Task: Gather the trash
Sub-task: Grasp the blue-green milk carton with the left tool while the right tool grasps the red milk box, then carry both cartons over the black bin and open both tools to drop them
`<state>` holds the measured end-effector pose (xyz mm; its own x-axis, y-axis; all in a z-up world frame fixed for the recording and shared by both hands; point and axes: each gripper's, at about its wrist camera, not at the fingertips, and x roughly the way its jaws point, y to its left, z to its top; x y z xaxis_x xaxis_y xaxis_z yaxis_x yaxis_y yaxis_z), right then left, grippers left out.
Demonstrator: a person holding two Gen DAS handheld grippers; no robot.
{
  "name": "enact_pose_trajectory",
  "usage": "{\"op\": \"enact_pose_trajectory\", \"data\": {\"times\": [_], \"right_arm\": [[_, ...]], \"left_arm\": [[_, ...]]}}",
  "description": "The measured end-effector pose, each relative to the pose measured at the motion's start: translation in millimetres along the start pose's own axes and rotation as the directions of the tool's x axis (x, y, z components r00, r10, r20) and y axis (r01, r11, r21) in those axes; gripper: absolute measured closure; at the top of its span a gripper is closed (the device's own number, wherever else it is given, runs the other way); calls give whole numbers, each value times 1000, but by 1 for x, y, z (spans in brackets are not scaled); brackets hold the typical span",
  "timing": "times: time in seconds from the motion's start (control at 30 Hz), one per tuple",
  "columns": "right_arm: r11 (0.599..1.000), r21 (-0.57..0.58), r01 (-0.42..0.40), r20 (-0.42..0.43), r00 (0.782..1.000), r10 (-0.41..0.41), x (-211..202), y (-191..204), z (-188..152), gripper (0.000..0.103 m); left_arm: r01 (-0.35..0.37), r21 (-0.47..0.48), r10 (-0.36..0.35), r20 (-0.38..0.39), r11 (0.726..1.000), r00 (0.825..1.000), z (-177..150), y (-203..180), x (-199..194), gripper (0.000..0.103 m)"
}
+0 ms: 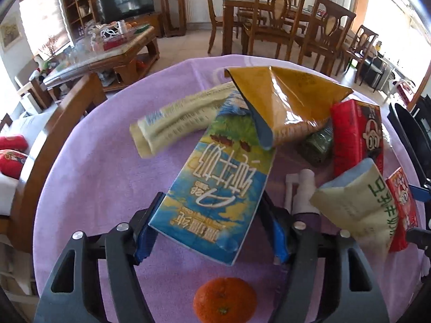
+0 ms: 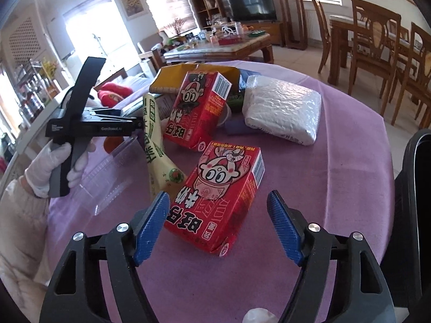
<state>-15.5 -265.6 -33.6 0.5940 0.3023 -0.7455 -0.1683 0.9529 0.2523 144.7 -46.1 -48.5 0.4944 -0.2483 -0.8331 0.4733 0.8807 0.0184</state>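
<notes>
A round table covered in a purple cloth (image 2: 336, 161) carries scattered packaging: two red milk cartons (image 2: 215, 202), a blue milk carton (image 1: 215, 188), a silver foil pack (image 2: 282, 107), a yellow bag (image 1: 291, 102), and an orange (image 1: 225, 300).

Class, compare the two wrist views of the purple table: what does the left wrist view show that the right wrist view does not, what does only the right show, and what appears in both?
Only the left wrist view: a blue-and-yellow milk carton between the left gripper pads, and a round orange fruit.

Only the right wrist view: a silver foil pouch, a white-gloved hand, and the right gripper open around a red cartoon drink carton.

Both: the purple tablecloth, the mustard-yellow bag, and the cream sachet with green print.
</notes>
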Motion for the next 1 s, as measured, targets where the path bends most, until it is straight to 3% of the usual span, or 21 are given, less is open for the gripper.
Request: {"op": "enact_pose_trajectory", "data": {"times": [0.07, 0.27, 0.5, 0.77, 0.9, 1.0], "right_arm": [[1000, 13, 4, -13, 1000, -4, 2, 6, 3, 30], [999, 24, 34, -48, 998, -32, 15, 16, 14, 30], [997, 16, 76, -55, 996, -75, 22, 23, 21, 47], [999, -13, 53, 53, 997, -52, -1, 14, 20, 51], [999, -8, 31, 134, 990, -30, -33, -10, 23, 51], [998, 16, 67, 200, 977, -69, -59, -28, 22, 51]], "left_arm": [[8, -8, -8, 11, 1000, 1000, 3, -1, -2, 54], [34, -59, -32, 42, 998, 999, 1, 10, -9, 54], [62, -116, -49, 115, 991, 992, -4, 23, -27, 54], [101, -128, -65, 261, 987, 963, -11, 12, -84, 54], [145, -69, -119, 296, 987, 948, -3, -27, -103, 54], [191, -18, -176, 302, 982, 937, 5, -61, -109, 54]]}}
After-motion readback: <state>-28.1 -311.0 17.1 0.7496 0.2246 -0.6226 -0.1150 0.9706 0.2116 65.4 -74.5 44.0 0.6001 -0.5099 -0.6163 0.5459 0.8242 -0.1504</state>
